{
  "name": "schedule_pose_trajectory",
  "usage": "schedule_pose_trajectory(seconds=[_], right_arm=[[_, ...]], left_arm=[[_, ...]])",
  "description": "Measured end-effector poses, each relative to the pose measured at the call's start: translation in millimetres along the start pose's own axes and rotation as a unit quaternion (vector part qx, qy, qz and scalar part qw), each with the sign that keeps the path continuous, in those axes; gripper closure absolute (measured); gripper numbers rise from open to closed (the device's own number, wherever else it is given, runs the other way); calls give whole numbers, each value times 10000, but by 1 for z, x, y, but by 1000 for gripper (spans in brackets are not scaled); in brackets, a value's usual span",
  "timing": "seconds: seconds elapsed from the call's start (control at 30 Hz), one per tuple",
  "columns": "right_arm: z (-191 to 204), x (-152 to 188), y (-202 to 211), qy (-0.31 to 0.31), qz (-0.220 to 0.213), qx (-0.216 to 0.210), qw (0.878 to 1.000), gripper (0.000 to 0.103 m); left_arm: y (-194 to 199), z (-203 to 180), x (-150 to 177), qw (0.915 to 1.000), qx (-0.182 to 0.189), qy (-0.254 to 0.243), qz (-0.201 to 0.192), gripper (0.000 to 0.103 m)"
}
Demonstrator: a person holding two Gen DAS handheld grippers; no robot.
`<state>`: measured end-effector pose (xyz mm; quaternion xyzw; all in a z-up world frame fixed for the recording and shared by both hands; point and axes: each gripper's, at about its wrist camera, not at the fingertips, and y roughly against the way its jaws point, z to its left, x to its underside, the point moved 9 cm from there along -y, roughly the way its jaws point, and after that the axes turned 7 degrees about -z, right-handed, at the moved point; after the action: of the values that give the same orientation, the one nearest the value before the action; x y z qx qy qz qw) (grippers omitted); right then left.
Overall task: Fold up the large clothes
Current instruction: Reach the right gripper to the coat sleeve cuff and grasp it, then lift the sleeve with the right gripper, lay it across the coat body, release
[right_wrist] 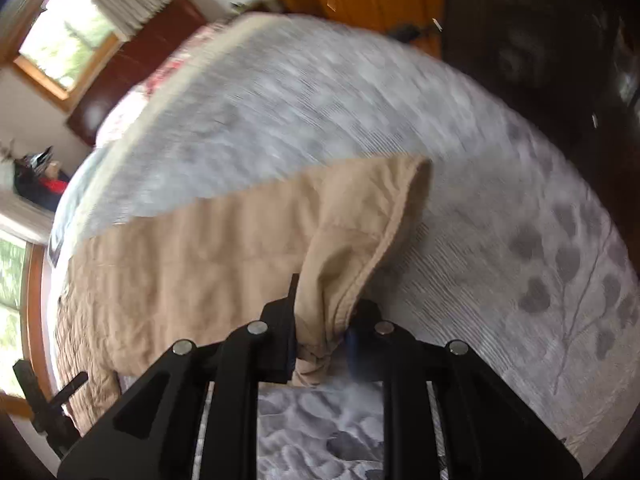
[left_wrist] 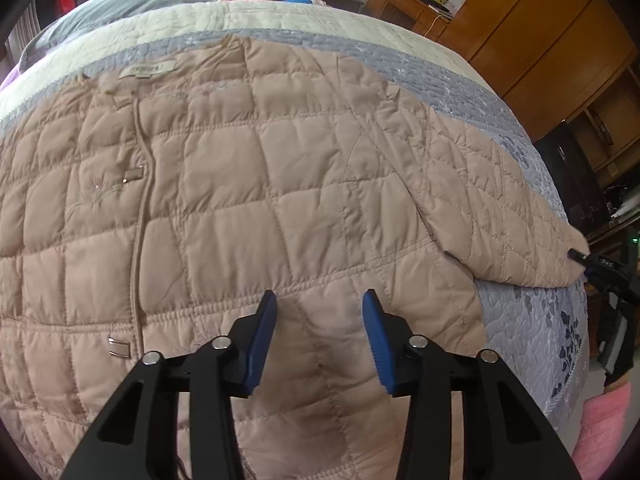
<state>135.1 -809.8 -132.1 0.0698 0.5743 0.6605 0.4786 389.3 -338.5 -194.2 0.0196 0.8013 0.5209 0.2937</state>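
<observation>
In the left wrist view a beige quilted jacket (left_wrist: 248, 184) lies spread flat over a grey-and-cream bedspread (left_wrist: 440, 76) on the bed, its neck label (left_wrist: 148, 69) toward the far side and its front opening running down the left part of the picture. One sleeve (left_wrist: 500, 200) stretches out to the right, where the tip of the other tool shows at the cuff. The left gripper (left_wrist: 320, 300) hovers over the jacket's lower panel with its jaws partly apart; its blue pads (left_wrist: 262, 344) stand on either side of a strip of quilted fabric without visibly pressing on it. A wooden wardrobe (left_wrist: 532, 32) stands beyond the bed.

The right wrist view is blurred. Here the right gripper (right_wrist: 322, 332) has its jaws closed narrowly on the sleeve's cuff (right_wrist: 360, 248), which bunches up between them and seems lifted a little off the bedspread. A window (right_wrist: 68, 36) shows at upper left.
</observation>
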Motion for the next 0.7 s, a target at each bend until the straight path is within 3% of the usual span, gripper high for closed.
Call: schedule_pose_trajectory(seconds=[0.07,0.17,0.27,0.37,0.5,0.7], right_arm=[[1,-1,8,67,-126,-21,9999,88],[-26,9,-4,-94,150,687,9975,88],[-28,12,-7,-391,109,591,9974,88],[-7,6,14,-417,-228,335,9983,89],[65,2,50,96,-620,-327,9975,89],[203,31,37,1663,-493,-726,9822,89]], left_arm=[[2,2,2,10000,45,10,-28,60],[0,5,4,9999,81,48,-54,60],[-1,10,5,9998,117,84,-103,61],[7,15,5,9997,140,90,-164,62],[30,25,2,9993,150,23,-345,62],[49,61,-2,9981,-158,222,-545,63]])
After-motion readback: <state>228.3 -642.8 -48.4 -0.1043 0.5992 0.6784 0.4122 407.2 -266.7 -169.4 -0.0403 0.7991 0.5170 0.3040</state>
